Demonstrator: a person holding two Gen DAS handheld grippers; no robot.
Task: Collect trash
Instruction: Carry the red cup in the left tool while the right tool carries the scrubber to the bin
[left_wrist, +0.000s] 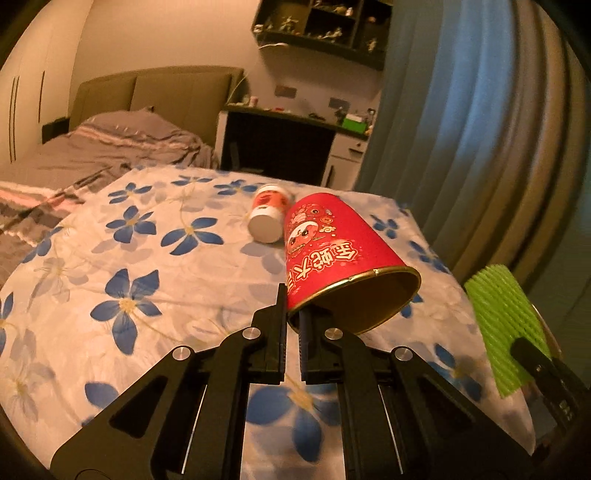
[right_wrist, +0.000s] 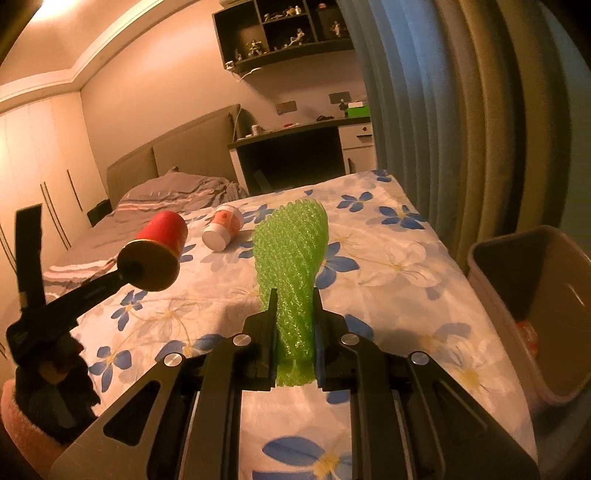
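Bin shows only in the right wrist view: a grey-brown tub at the right edge of the frame, standing beside the floral cloth, with something orange-red faintly visible inside it. The same view alone shows the left gripper from the side, at the left of the frame, and a dark-gloved hand with a pink cuff below it in the lower left corner. The left wrist view alone gives the printed side of the red cup, with its cartoon figures and gold-edged mouth, and the blue pad of 1 finger reaching inside that mouth.

The left gripper is clamped on the rim of the red cup: 1 finger lies outside the wall, the other inside, and the jaws are nearly together with only the thin wall between them. The red cup is lifted off the cloth, its mouth turned toward the camera.

The right gripper is clamped on the green foam net, its 2 fingers pressing the narrow lower end, jaws a little apart around the squashed mesh. The net stands up from the fingers toward the centre of the frame. In the left wrist view the green foam net appears at the right edge.

A small white cup with a red label lies on its side on the floral cloth, just behind the red cup at upper centre.
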